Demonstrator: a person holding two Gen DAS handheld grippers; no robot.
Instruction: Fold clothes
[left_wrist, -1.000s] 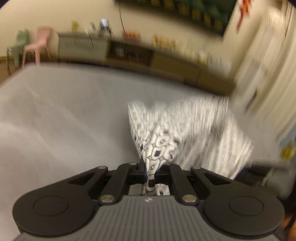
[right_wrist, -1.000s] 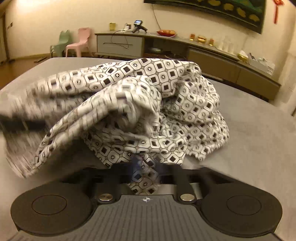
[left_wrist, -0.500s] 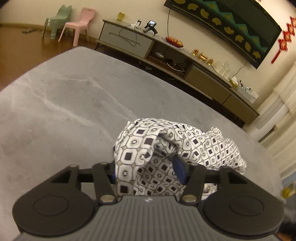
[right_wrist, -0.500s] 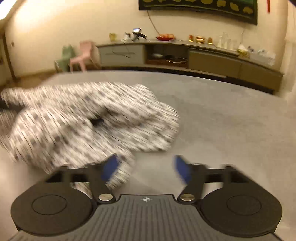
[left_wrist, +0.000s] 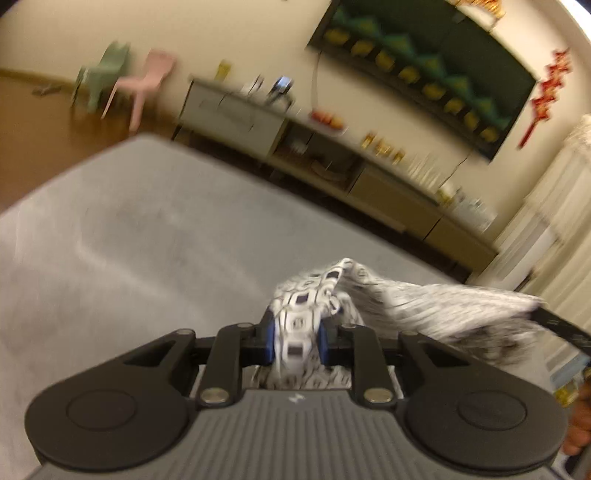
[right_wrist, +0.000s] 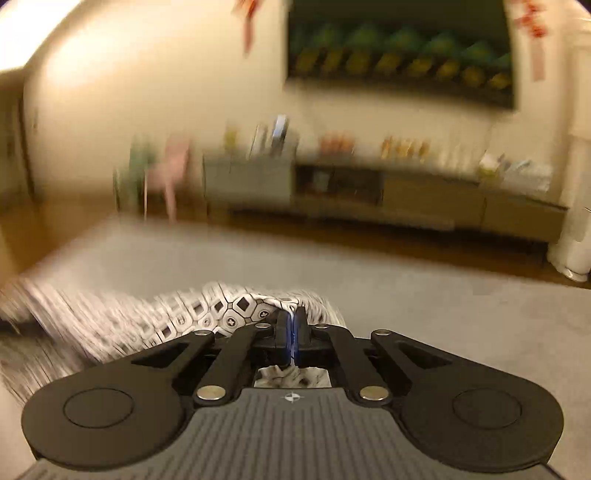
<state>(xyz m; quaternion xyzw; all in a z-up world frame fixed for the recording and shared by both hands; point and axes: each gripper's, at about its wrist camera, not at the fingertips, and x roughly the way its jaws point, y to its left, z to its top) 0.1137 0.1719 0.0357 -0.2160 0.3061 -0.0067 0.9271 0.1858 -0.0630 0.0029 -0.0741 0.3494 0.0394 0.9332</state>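
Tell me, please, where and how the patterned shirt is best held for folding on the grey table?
Probably by two edge points set apart, as now: the left gripper is shut on a bunched fold, the right gripper on a thin edge. The shirt spans limply between them, so pinching hems from the near side and pulling them apart should spread it flat over the table.

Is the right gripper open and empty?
No, the right gripper has its jaws pressed shut on a thin edge of the patterned cloth.
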